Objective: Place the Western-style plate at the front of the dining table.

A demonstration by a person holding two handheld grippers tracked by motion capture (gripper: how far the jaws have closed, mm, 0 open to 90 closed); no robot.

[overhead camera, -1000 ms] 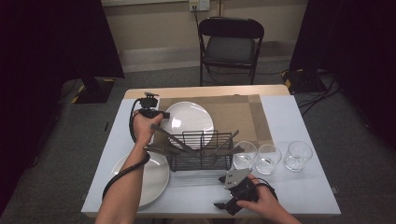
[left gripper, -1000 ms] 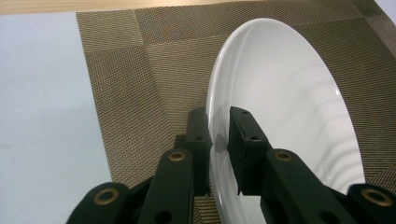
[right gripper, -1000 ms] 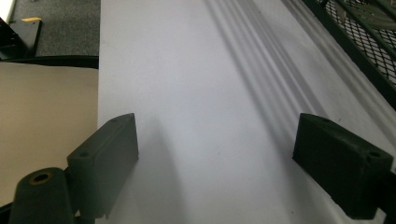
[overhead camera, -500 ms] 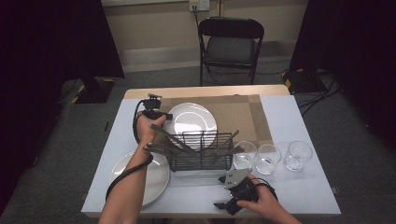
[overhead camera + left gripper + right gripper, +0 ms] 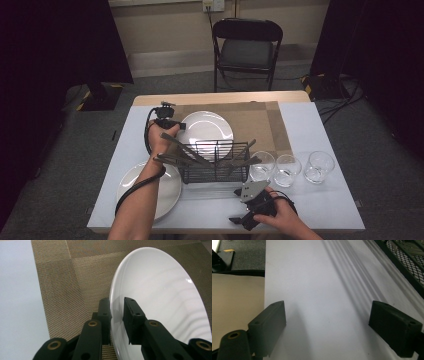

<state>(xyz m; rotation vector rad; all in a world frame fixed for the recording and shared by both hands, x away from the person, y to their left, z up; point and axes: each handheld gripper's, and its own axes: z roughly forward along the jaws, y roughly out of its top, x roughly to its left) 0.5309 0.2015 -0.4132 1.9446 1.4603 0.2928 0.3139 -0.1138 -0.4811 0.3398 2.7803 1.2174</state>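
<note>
Change since earlier: left gripper (image 5: 172, 125) now drawn back toward frame centre-left, hand lower over the rack's left end; white plate (image 5: 206, 128) rim now between its jaws. Right gripper (image 5: 248, 212) in the same spot at bottom centre.

Left gripper: in the left gripper view (image 5: 117, 312), both black jaws clamped on the near rim of the white plate (image 5: 160, 290), one jaw on each face of the rim.

White plate: centre of the high view, on the woven brown placemat (image 5: 260, 122), just above the wire rack (image 5: 215, 162). Tilt against the mat hard to judge.

Right gripper: bottom centre of the high view, held by a hand at the table's near edge. In the right gripper view (image 5: 337, 325), jaws spread wide, nothing between them but white tabletop (image 5: 317, 290).

Wire rack: mid-frame, black, dark utensils sticking out at both ends.

Second plate (image 5: 167, 192): lower left of the high view, flat on the white table, partly under the forearm.

Glasses (image 5: 290, 167): three clear ones in a row, right of the rack, mid-right of frame.
</note>
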